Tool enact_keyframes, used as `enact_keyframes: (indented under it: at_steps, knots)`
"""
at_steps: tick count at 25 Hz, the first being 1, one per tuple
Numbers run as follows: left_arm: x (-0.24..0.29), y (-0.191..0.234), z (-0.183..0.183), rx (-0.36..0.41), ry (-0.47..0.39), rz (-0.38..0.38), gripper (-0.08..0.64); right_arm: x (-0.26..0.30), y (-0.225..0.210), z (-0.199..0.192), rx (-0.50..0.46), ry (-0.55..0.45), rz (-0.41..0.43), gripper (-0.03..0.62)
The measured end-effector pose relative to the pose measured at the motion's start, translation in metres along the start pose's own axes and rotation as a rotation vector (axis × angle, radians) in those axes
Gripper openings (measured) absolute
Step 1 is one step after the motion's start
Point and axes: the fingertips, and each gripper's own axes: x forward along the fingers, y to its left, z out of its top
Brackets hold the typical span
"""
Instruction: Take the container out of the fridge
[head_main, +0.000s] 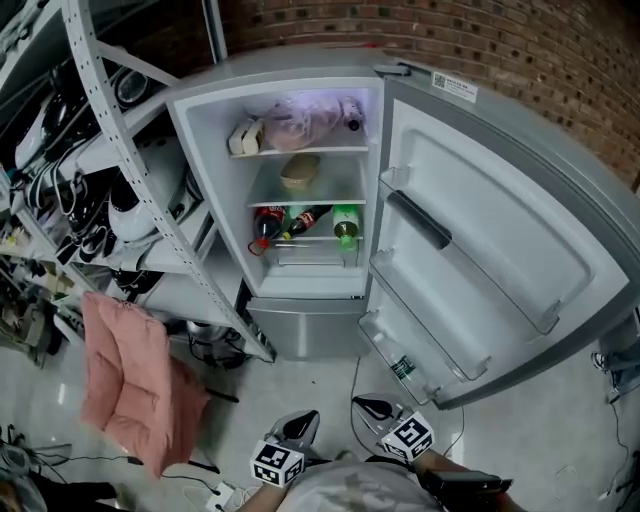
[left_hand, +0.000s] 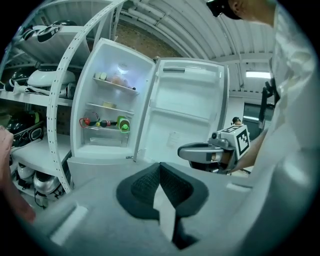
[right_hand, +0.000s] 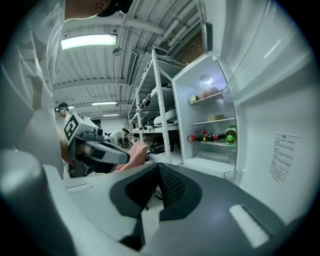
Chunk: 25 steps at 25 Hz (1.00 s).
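While the left gripper (head_main: 300, 425) and right gripper (head_main: 375, 408) hang empty, fingers together, before the open grey fridge (head_main: 290, 65), reaching for its tan oval container (head_main: 300, 170) likely comes next, fingers parting first.

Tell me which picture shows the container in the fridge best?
The head view: the container sits alone on the middle shelf, its rounded tan top clear. Both gripper views show it only as a tiny pale speck.
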Motion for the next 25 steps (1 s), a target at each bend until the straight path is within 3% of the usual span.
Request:
enact_keyframes:
  at_steps: [13, 25]
  knots:
    - [-0.009, 0.001, -0.005, -0.004, 0.006, 0.034, 0.003, 0.007, 0.005, -0.013, 0.007, 0.035, 0.033, 0.006]
    - [-0.003, 0.07, 0.001, -0.032, 0.003, 0.014, 0.003, 0.067, -0.006, 0.0, 0.022, 0.05, -0.012, 0.006]
